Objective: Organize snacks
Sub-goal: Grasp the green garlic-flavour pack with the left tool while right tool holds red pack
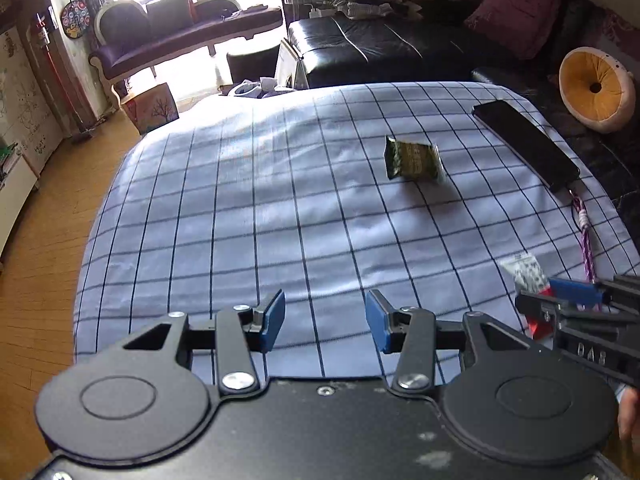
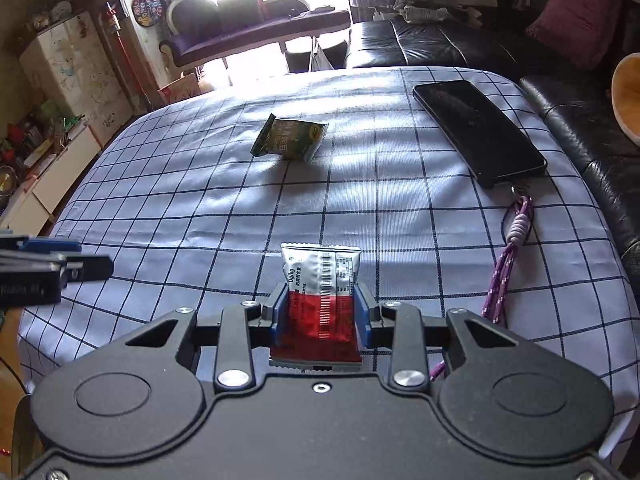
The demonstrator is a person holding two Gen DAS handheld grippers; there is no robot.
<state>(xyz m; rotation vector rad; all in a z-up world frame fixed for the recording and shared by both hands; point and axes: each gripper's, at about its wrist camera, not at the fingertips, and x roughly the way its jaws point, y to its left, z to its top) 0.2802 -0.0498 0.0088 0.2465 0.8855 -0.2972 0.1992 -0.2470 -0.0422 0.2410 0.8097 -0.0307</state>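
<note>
A red-and-white packet (image 2: 320,300) was gripped in the right claw (image 2: 320,314); the left claw (image 1: 325,322) was held open. Placement beside the green packet (image 2: 290,140) was judged next.

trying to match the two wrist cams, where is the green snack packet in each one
Left wrist: green snack packet, right of centre, upper half, on the checked cloth.
Right wrist: green snack packet, just left of centre, upper half.
Shared landmark: black phone, to the packet's right in both views.
</note>
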